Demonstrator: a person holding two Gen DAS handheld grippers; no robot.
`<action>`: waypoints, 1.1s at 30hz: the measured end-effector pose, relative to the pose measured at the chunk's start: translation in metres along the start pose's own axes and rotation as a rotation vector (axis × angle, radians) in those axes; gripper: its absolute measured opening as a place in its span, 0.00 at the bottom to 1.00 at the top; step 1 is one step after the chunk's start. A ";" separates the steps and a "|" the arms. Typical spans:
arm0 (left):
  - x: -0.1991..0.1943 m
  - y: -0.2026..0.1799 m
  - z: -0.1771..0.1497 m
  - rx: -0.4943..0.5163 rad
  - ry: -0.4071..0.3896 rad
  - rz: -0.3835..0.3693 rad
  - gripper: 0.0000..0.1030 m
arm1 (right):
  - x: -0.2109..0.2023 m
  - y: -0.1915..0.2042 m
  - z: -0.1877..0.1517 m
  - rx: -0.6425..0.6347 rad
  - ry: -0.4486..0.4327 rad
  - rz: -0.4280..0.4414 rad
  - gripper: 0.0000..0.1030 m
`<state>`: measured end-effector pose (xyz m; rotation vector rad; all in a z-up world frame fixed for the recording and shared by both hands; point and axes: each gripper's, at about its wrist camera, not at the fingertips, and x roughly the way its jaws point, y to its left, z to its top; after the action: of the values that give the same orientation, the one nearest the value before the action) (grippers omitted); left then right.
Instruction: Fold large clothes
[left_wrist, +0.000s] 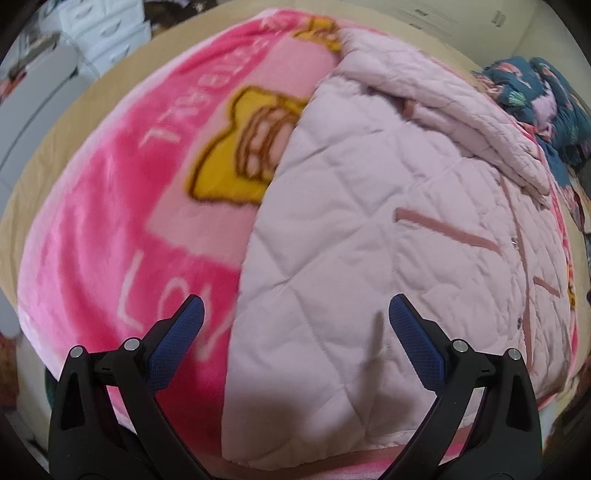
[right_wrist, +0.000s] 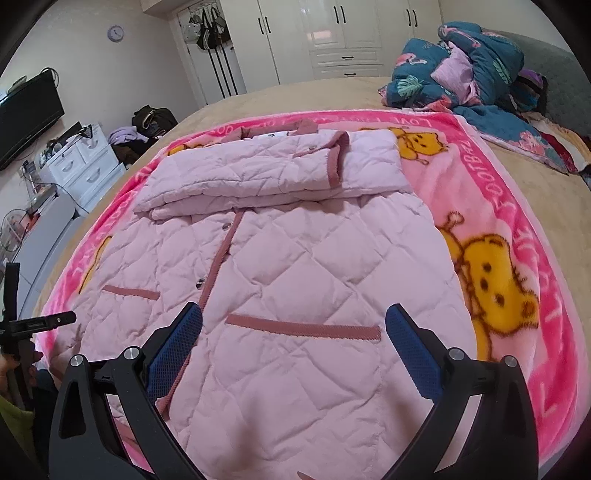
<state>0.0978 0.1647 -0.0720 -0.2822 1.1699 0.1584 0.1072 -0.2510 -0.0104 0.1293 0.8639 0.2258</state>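
**Quilted jacket flat on bed, both grippers spread above hem**

While both tools hover w/ nothing between their fingers, the left hand-held gripper (left_wrist: 295, 321) is spread wide over the pink quilted jacket (left_wrist: 369, 240) near its hem edge, and the right hand-held gripper (right_wrist: 293, 321) is likewise spread, above the lower front by a dusty-rose pocket trim (right_wrist: 303, 326). Neither touches fabric as far as visible. In the right wrist view the left tool shows at the far left edge, beside the jacket's side.

Jacket lies front-up on a pink cartoon-bear blanket (right_wrist: 498, 288), which covers a tan bed (right_wrist: 314, 92). Snap placket (right_wrist: 218, 258) runs up the middle. Further up, the sleeves are folded across the chest, collar beyond. Past that, a teal floral quilt (right_wrist: 461, 70) sits bunched near the headboard; white wardrobes (right_wrist: 332, 33) at the back wall.
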 end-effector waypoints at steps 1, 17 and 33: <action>0.002 0.003 0.001 -0.013 0.011 -0.002 0.91 | 0.000 -0.002 -0.001 0.003 0.005 -0.003 0.96; 0.021 0.004 -0.008 -0.011 0.111 -0.065 0.91 | -0.004 -0.058 -0.042 0.075 0.156 -0.037 0.96; 0.024 -0.004 -0.009 0.039 0.141 -0.151 0.90 | -0.007 -0.122 -0.091 0.208 0.298 0.023 0.96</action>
<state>0.1000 0.1571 -0.0968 -0.3502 1.2843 -0.0167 0.0505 -0.3689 -0.0889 0.3057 1.1829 0.1787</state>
